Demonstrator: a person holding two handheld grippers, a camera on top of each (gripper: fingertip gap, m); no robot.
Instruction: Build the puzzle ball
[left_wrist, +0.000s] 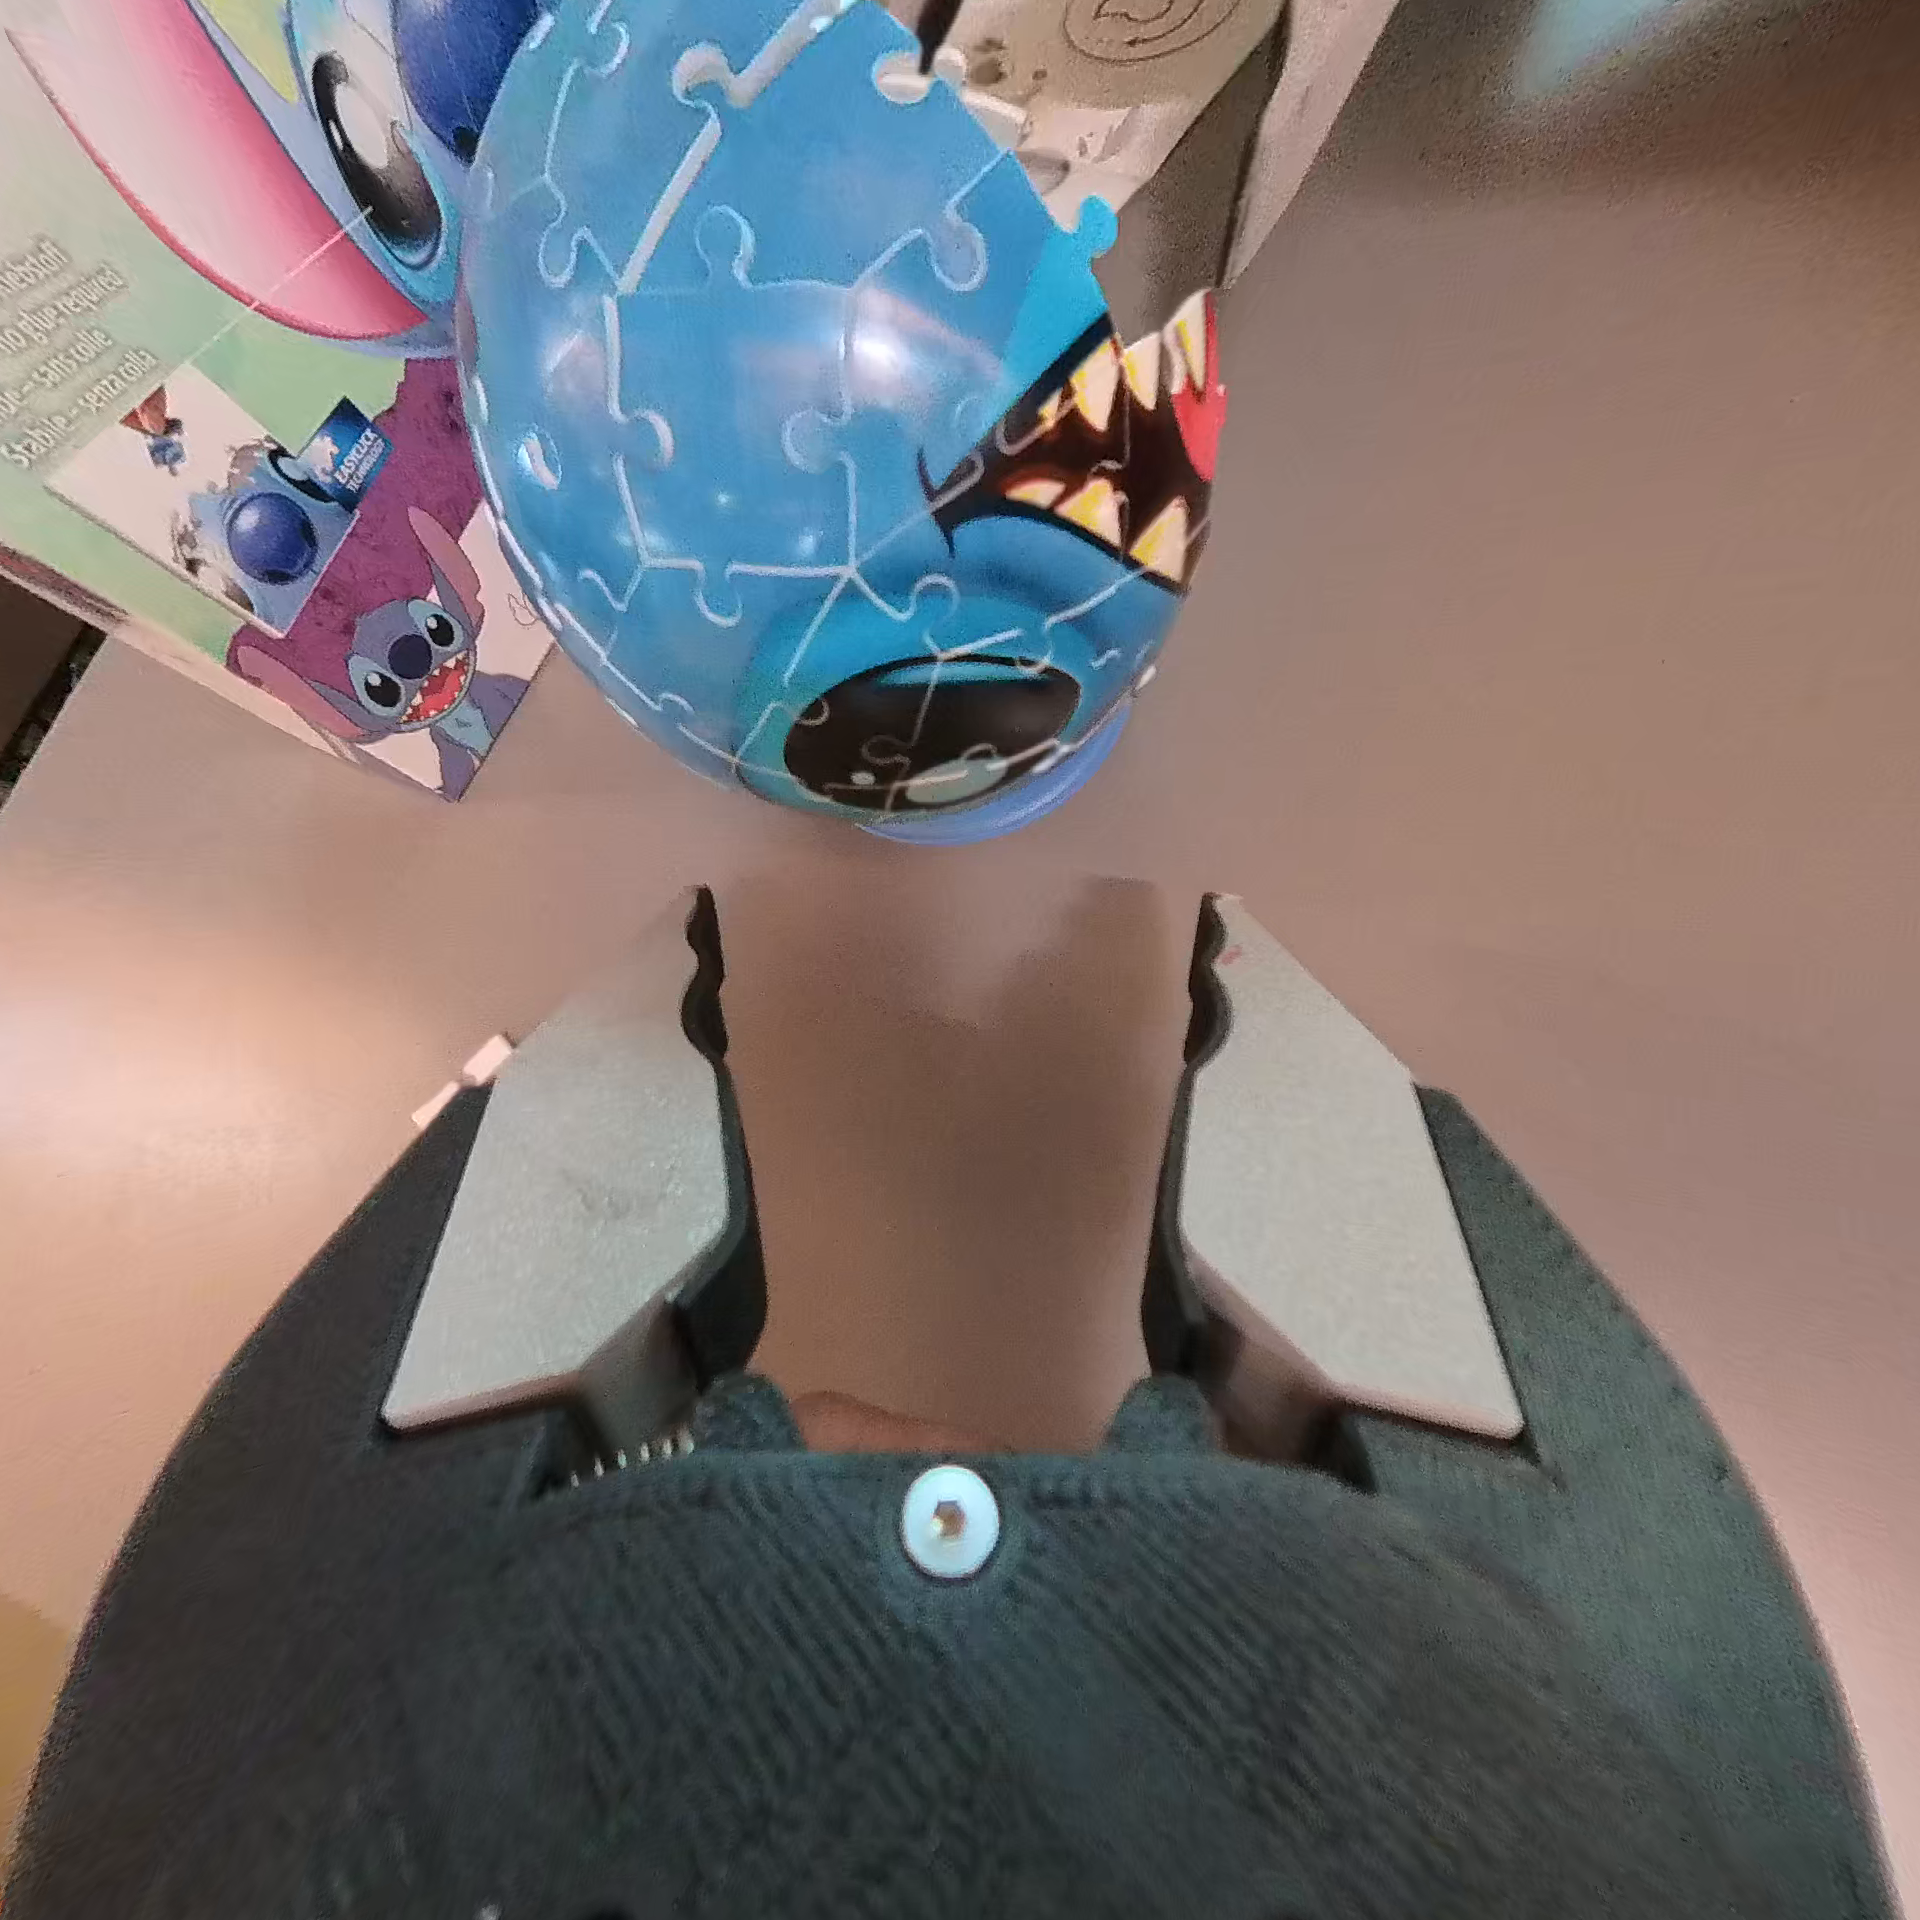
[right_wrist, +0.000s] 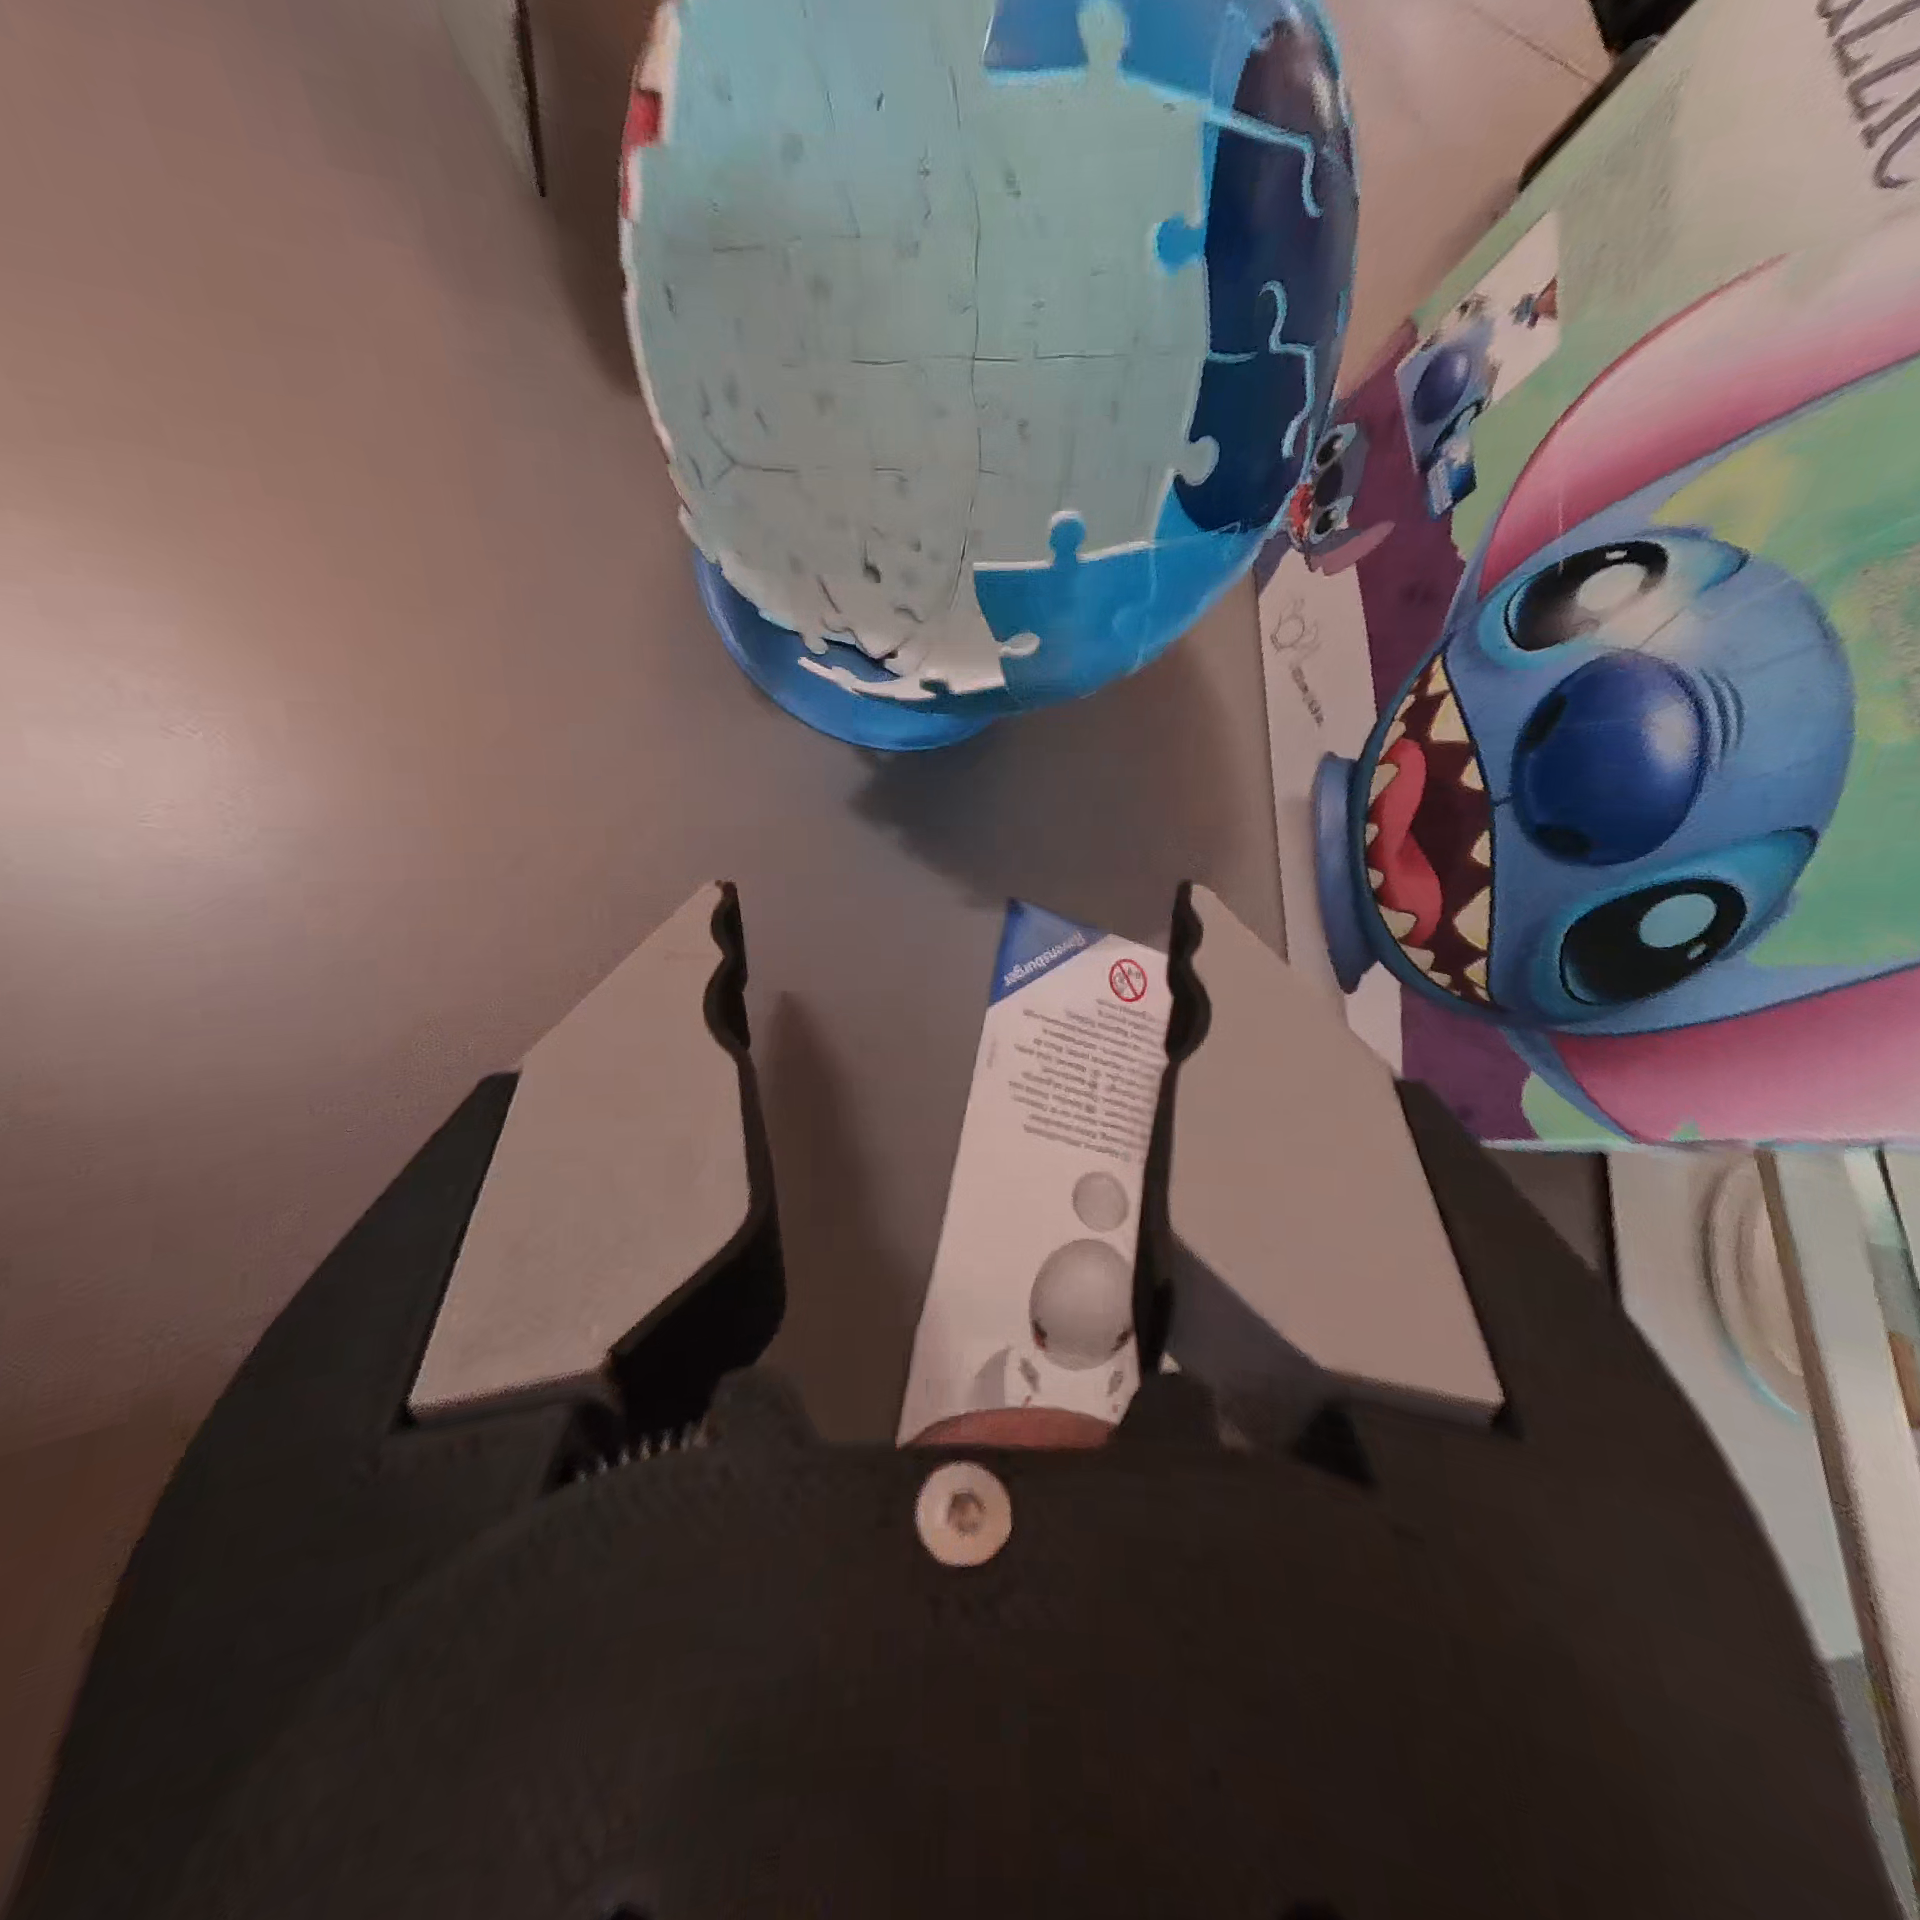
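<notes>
A blue puzzle ball (left_wrist: 810, 447) stands on the brown table on a blue ring base (left_wrist: 977, 826). In the left wrist view it shows a black eye and a toothed mouth, and its top edge has an open gap. In the right wrist view the ball (right_wrist: 935, 364) shows a pale blue side with darker blue pieces at its right. My left gripper (left_wrist: 951, 925) is open and empty, a short way in front of the ball. My right gripper (right_wrist: 956, 925) is open and empty, also short of the ball, above a white leaflet (right_wrist: 1049, 1143) lying on the table.
The puzzle's picture box (left_wrist: 208, 395) stands just left of the ball in the left wrist view; it lies at the right in the right wrist view (right_wrist: 1662, 727). A white sheet with line drawings (left_wrist: 1122, 83) lies behind the ball. White paper items (right_wrist: 1766, 1351) lie at the right edge. One gripper's finger ends stand about 15 cm off the other's.
</notes>
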